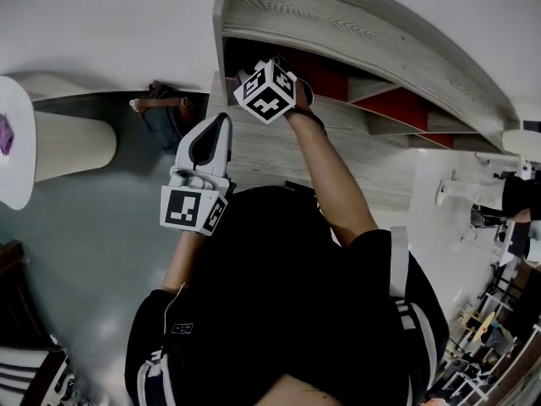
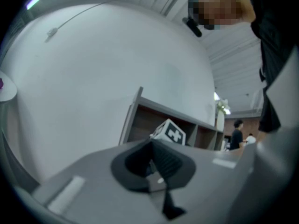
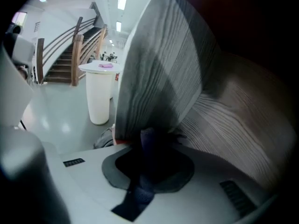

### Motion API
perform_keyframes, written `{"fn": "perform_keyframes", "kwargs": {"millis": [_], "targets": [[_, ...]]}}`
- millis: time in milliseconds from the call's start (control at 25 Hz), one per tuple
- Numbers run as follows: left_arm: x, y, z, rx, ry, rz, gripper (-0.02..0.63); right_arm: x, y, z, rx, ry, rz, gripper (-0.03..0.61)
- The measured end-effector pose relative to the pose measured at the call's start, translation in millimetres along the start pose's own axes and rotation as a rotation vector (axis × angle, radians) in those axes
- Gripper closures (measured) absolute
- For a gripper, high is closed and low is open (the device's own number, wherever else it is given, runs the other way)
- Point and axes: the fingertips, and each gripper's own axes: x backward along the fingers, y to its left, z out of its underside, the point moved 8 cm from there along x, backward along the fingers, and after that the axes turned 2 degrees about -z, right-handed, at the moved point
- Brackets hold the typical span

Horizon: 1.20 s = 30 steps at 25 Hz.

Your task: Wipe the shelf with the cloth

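Inside the shelf, a dark cloth was clamped in the right tool; the left tool was held clenched, empty, outside it.

The shelf is matt, grey-grained wood, the cloth soft dark fabric.

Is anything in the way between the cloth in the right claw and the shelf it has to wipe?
Nothing visible. The right claw is shut on the dark cloth, held close against the wood-grain shelf boards; no object shows between them. Contact itself is unclear.
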Motion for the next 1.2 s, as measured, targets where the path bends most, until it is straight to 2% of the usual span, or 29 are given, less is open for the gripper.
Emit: {"fn": "perform_keyframes", "kwargs": {"millis": [320, 520, 640, 920, 1080, 1200], "targets": [[8, -4, 1, -0.010, 0.004, -0.008, 0.609, 17, 26, 4, 0.054, -0.023, -0.080, 0.532], [10, -7, 3, -0.010, 0.018, 0.004, 0.609, 30, 41, 10, 0.040, -0.044, -0.136, 0.531], [10, -10, 3, -0.011, 0.021, 0.016, 0.609, 41, 51, 16, 0.012, -0.068, -0.131, 0.531], [2, -19, 7, -0.006, 0.035, 0.065, 0.609, 85, 61, 36, -0.176, -0.180, -0.085, 0.531], [-4, -26, 10, -0.001, 0.047, 0.100, 0.609, 113, 60, 54, -0.367, -0.281, -0.023, 0.531], [-11, -32, 13, -0.002, 0.054, 0.130, 0.609, 140, 56, 69, -0.514, -0.360, 0.058, 0.531]]}}
